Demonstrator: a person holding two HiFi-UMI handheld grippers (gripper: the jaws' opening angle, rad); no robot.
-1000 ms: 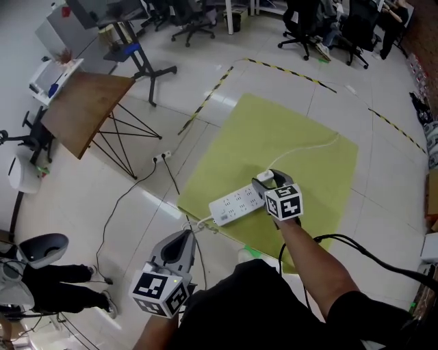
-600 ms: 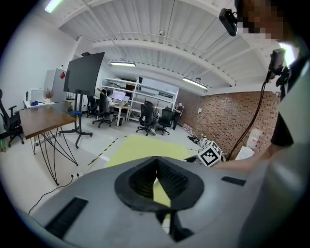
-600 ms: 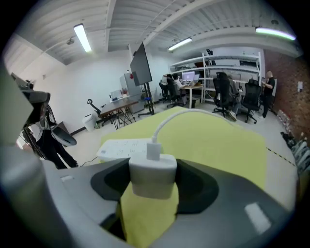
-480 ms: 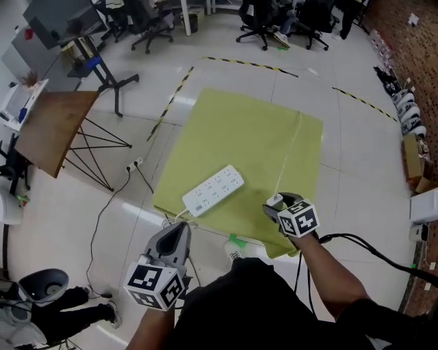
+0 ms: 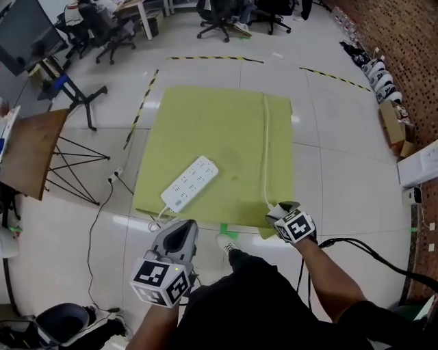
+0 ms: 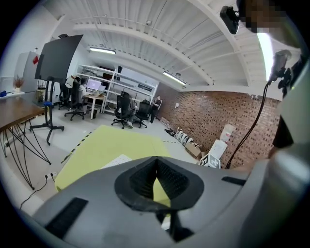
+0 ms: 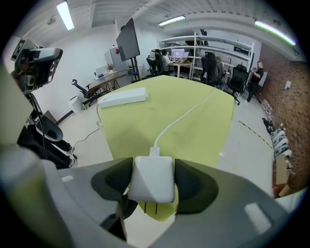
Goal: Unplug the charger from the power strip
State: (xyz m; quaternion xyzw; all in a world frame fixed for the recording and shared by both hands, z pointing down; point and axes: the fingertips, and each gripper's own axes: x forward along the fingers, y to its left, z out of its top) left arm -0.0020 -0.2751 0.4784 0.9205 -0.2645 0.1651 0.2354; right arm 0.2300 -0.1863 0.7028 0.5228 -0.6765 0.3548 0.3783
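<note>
A white power strip (image 5: 190,183) lies slantwise on the yellow-green mat (image 5: 219,130), with no plug in it. My right gripper (image 5: 279,208) hovers at the mat's near right edge, shut on the white charger (image 7: 151,179). The charger's two prongs are bare and point back toward me. Its white cable (image 5: 265,150) trails away straight up the mat. In the right gripper view the strip (image 7: 122,98) lies far off to the left. My left gripper (image 5: 185,227) hangs over the floor just before the mat's near edge, jaws together on nothing (image 6: 155,167).
A wooden table (image 5: 27,150) on thin black legs stands at the left, beside a floor socket (image 5: 113,179) with black cables. Office chairs (image 5: 219,20) and black-yellow floor tape (image 5: 205,59) lie beyond the mat. Cardboard boxes (image 5: 393,123) line the right wall.
My right gripper has pulled the charger out of the strip and carried it to the mat's near right edge, its cable trailing. The left gripper has drifted a little toward the mat.
</note>
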